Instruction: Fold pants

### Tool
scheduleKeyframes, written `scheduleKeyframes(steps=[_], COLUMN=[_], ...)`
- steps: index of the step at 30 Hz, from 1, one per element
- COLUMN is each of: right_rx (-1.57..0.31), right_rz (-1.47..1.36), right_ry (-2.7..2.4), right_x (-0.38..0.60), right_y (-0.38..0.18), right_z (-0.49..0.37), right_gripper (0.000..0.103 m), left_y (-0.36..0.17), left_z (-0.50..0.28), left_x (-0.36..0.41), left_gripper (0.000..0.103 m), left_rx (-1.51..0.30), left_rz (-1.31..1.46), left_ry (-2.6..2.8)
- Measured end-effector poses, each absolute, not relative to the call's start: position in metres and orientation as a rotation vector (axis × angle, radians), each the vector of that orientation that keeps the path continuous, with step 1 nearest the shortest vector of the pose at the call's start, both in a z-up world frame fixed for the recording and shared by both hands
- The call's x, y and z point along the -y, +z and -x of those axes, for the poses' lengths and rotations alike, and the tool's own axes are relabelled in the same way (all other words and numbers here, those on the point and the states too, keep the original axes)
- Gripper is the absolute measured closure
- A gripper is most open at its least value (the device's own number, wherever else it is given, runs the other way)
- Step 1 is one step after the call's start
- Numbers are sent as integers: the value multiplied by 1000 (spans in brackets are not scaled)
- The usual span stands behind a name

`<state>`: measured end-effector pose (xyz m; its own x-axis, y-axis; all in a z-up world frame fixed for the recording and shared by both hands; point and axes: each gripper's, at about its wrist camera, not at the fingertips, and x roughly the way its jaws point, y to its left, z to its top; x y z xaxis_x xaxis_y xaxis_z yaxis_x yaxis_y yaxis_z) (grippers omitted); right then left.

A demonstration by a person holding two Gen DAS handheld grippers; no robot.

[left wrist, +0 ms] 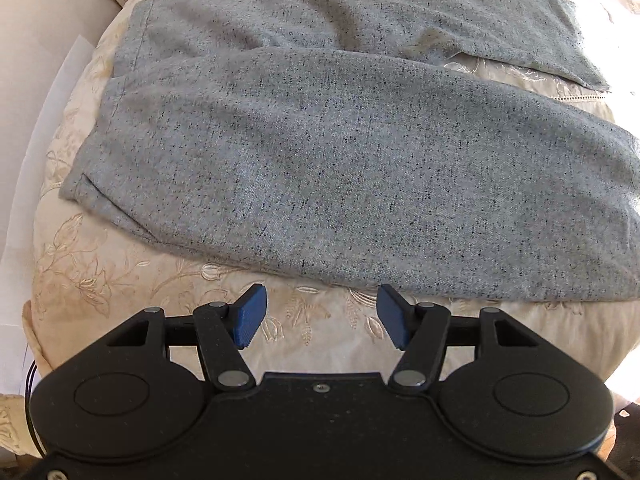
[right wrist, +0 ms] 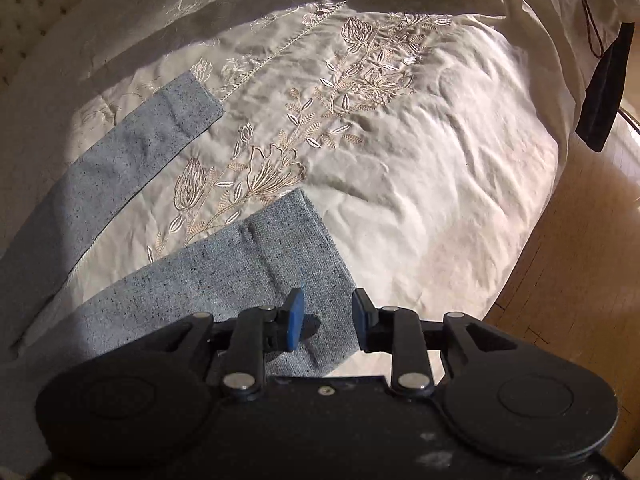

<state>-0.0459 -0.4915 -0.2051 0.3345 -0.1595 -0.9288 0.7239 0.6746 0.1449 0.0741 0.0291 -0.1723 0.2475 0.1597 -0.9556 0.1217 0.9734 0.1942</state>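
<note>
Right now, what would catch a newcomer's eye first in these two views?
The grey speckled pants spread flat across the cream embroidered bedspread dominate the left wrist view, both legs lying apart. In the right wrist view, the right gripper hovers with open jaws over the near leg's hem. The left gripper, also open, sits just short of the pants' near edge.

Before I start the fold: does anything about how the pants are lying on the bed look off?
Mostly fine. The gray pants lie flat on the embroidered bedspread, but the two legs splay apart toward the hems, so they aren't stacked. A small wrinkle sits near the crotch. Both the left gripper and right gripper are open and empty.
</note>
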Motion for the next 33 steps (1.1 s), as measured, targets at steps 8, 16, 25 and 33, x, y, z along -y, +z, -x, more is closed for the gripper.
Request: scheduleKeyframes(steps=[8,16,25,33], right_rx=[-1099,-972,-888,-894], right_rz=[-796,-1059,-856,-766], right_ry=[-637,-725,-734,-725], right_x=[450,442,420,407], right_y=[-240,-268,-214,-198], right_z=[61,57,39,28], right_gripper=[72,73,99,99], left_y=[-169,-166,-179,-217], left_z=[-89,-99,-105,-121], left_x=[-54,-95,-132,-142], left_gripper=[39,39,39,36], left_rx=[-1305,-1286,-1290,-1379], left_rz=[-237,-170,-54,33], left_ry=[-6,4,30,40])
